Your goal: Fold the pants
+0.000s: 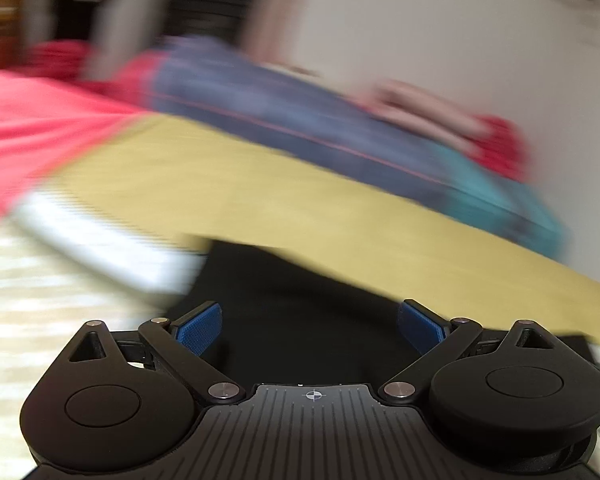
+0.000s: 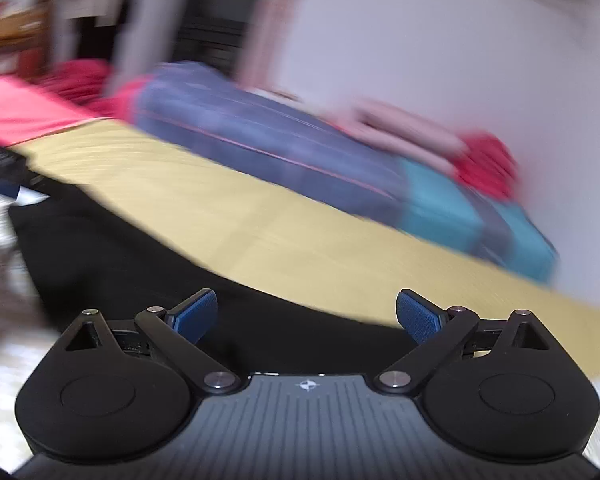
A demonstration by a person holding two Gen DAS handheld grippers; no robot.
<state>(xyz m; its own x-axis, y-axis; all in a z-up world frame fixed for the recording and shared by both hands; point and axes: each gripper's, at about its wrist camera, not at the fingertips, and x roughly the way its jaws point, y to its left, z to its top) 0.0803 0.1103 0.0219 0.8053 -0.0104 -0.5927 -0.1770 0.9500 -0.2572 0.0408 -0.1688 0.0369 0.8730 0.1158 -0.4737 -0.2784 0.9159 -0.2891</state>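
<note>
Both views are motion-blurred. The black pants lie on a yellow mat, right in front of my left gripper, which is open with its blue pads wide apart just over the cloth. In the right wrist view the pants spread to the left and under my right gripper, which is also open and empty above them.
A pile of clothes runs along the mat's far edge: a blue-grey garment, teal cloth, red cloth and a pink-red garment. A white wall stands behind. A white strip lies at left.
</note>
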